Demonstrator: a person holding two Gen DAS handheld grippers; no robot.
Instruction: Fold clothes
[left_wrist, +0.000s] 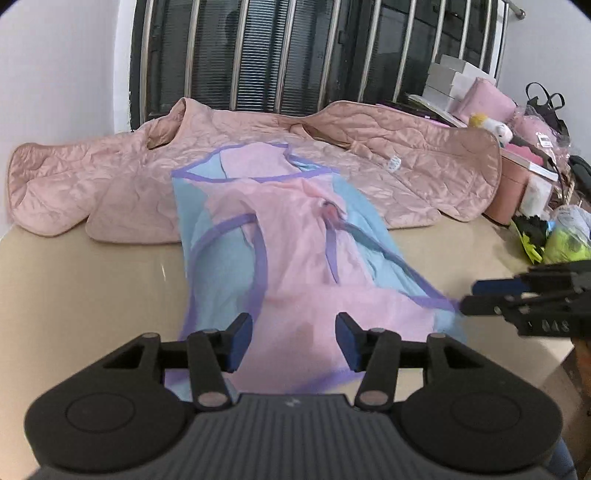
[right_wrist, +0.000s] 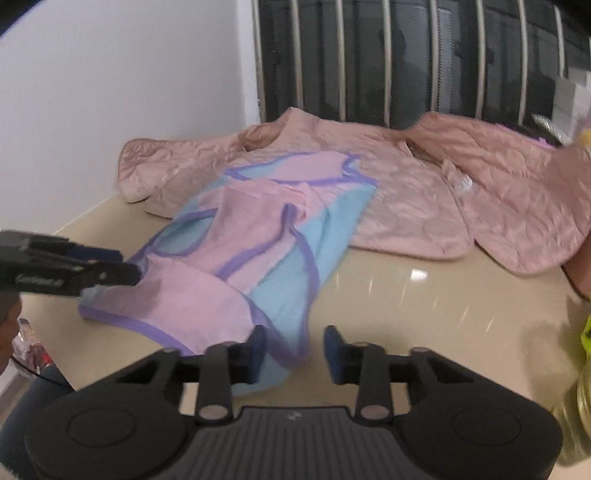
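A pink and blue garment (left_wrist: 295, 251) with purple trim lay lengthwise at the centre of the left wrist frame, its far end overlapping a quilted pink jacket (left_wrist: 110, 177) spread across the back of the beige worktop (left_wrist: 74, 288). The left gripper (left_wrist: 293, 341), at lower centre, stood with jaws wide apart over the garment's near hem, holding nothing. The right gripper (left_wrist: 466, 295) entered from the right edge, its tips at the garment's near right corner. In the right wrist frame, that gripper (right_wrist: 294, 352) had jaws apart astride the garment's (right_wrist: 229, 266) near blue corner, not closed on it. Boxes and bags (left_wrist: 517, 122) cluttered the upper right.
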